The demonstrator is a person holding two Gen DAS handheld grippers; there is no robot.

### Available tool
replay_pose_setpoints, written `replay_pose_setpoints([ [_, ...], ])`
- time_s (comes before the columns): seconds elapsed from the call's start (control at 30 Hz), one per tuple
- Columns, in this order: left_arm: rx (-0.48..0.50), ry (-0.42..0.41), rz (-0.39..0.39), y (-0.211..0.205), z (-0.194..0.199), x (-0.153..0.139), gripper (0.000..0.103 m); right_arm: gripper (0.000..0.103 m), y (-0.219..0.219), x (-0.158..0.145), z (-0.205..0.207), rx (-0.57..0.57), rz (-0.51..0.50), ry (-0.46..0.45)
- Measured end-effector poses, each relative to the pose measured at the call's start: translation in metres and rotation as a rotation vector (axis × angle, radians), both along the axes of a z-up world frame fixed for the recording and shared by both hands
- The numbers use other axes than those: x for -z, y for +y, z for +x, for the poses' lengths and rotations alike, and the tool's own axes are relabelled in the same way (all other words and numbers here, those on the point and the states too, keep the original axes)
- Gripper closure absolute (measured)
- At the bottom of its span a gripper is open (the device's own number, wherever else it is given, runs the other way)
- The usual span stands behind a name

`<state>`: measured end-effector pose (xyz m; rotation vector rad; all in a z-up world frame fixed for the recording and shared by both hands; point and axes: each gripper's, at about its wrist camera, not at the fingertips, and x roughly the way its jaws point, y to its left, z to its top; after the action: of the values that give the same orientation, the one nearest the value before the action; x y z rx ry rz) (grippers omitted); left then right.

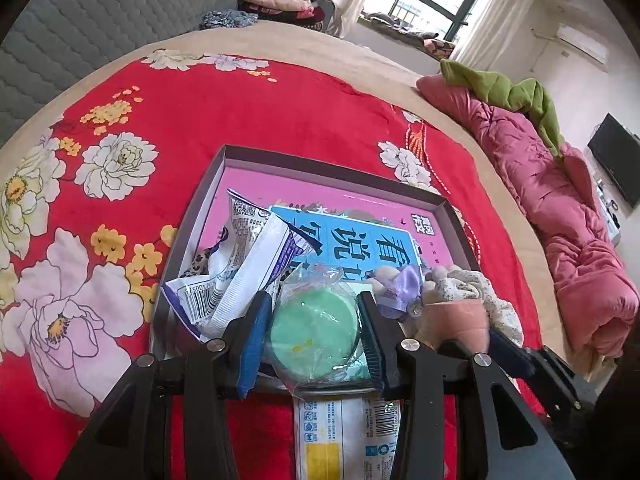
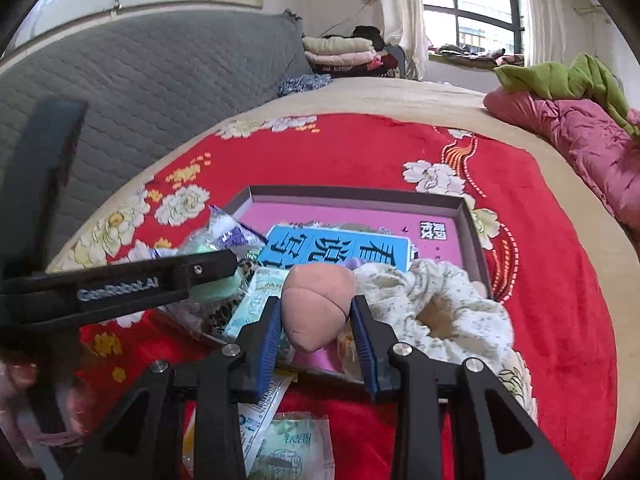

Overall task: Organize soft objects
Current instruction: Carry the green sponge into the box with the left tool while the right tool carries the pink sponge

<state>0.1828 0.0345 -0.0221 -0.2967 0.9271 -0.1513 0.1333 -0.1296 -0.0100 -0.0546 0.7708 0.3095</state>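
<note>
Holding: left tool (image 1: 312, 334) clamped on round green sponge (image 1: 314, 336) in crinkly clear wrap; right tool (image 2: 316, 316) clamped on matte peach-shaped pink sponge (image 2: 316, 304); shallow cardboard tray (image 1: 192, 216), near edge hidden

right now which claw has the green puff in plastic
The left claw: its pads clamp the wrapped green puff, while the right claw clamps a bare pink sponge.

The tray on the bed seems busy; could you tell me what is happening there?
A person holds a gripper in each hand over the shallow tray on the red floral blanket. The left gripper is clamped on a wrapped green disc, the right gripper on a pink sponge. Packets and booklets lie in the tray.
</note>
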Motion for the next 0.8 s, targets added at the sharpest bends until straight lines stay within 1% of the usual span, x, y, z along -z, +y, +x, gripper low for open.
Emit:
replay_pose_setpoints([
  [0.17, 0.001, 0.002, 0.001, 0.001, -0.001, 0.001, 0.058, 0.068, 0.007, 0.016, 0.008, 0.004, -0.039, 0.031],
  [0.27, -0.001, 0.004, 0.003, 0.002, -0.003, 0.001, 0.058, 0.067, 0.010, 0.022, 0.010, 0.002, -0.065, 0.033],
  [0.47, -0.008, 0.012, 0.006, 0.004, -0.006, 0.003, 0.058, 0.066, 0.015, 0.026, 0.010, -0.010, -0.086, 0.038],
  [0.7, -0.014, 0.022, 0.007, 0.006, -0.006, 0.006, 0.058, 0.066, 0.016, 0.026, 0.007, -0.018, -0.084, 0.058],
  [0.8, -0.014, 0.023, 0.006, 0.006, -0.006, 0.006, 0.058, 0.062, 0.015, 0.024, 0.004, -0.010, -0.082, 0.054],
])
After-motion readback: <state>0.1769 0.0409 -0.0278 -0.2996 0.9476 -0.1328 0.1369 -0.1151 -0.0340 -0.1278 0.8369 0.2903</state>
